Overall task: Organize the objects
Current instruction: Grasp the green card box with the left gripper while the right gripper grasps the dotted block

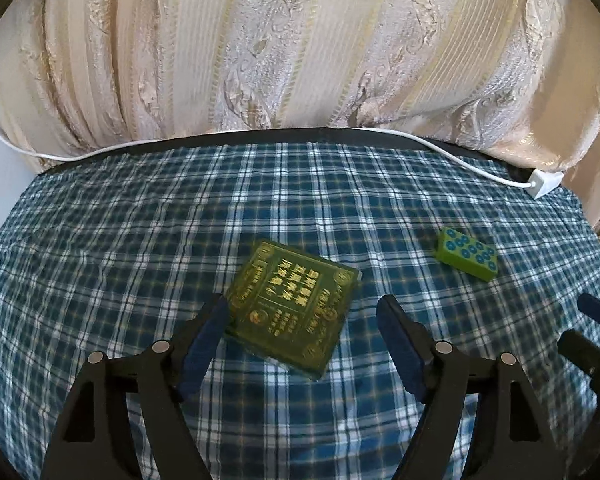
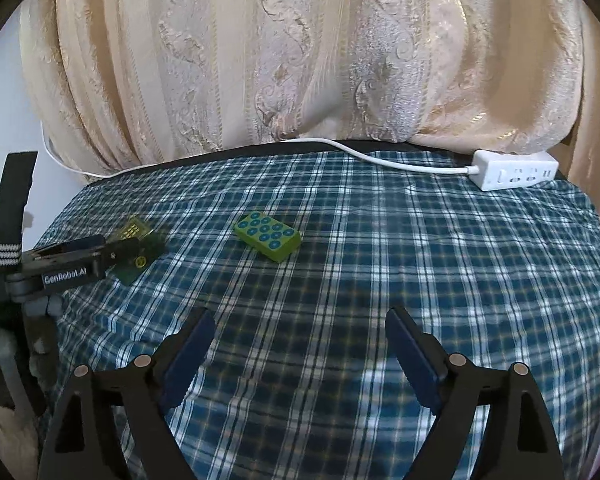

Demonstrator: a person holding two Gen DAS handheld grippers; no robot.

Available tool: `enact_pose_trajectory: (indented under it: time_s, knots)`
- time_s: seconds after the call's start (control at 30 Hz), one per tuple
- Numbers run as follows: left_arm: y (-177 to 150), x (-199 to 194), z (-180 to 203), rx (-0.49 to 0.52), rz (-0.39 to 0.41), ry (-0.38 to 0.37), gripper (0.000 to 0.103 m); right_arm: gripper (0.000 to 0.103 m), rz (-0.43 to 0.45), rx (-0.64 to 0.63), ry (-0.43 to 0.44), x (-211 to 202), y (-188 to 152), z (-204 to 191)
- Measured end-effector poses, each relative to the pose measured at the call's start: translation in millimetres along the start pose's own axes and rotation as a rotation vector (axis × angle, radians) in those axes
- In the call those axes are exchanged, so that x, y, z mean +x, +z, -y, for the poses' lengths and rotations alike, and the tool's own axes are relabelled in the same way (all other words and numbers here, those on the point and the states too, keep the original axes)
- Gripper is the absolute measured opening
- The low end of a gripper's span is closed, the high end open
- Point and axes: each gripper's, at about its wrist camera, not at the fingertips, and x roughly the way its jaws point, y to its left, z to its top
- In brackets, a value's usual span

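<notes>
A flat dark green square tile with gold printing (image 1: 294, 304) lies on the blue plaid cloth (image 1: 140, 240). My left gripper (image 1: 302, 308) is open and hangs over the tile's near half, its left fingertip (image 1: 216, 312) close beside the tile's left corner. A small bright green block with blue ring marks (image 1: 466, 254) lies apart to the right. In the right wrist view that block (image 2: 269, 237) sits ahead and left of my open right gripper (image 2: 300, 324), which has only cloth between its fingers. The square tile (image 2: 138, 252) shows partly behind the left gripper's body there.
A white power strip (image 2: 514, 170) with its cable (image 2: 360, 152) lies at the cloth's far right edge. A cream patterned curtain (image 2: 300, 60) hangs behind the table's far edge. The plaid cloth (image 2: 460, 260) stretches wide to the right of the block.
</notes>
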Motion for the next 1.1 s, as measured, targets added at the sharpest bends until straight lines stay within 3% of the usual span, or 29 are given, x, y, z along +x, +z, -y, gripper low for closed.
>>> enact_pose_trajectory:
  time_s: [0.57, 0.9, 1.1]
  knots:
    - [3.1, 0.3, -23.0, -0.055, 0.025, -0.013, 0.078, 0.09, -0.009, -0.05, 0.023, 43.4, 33.1, -11.8]
    - [2.1, 4.9, -14.7, -0.003, 0.016, -0.055, 0.078, 0.09, -0.032, -0.127, 0.02, 80.4, 49.7, -29.6]
    - [0.2, 13.9, -10.1, 0.016, -0.002, -0.04, 0.078, 0.09, -0.053, -0.136, 0.034, 91.1, 55.2, -31.6]
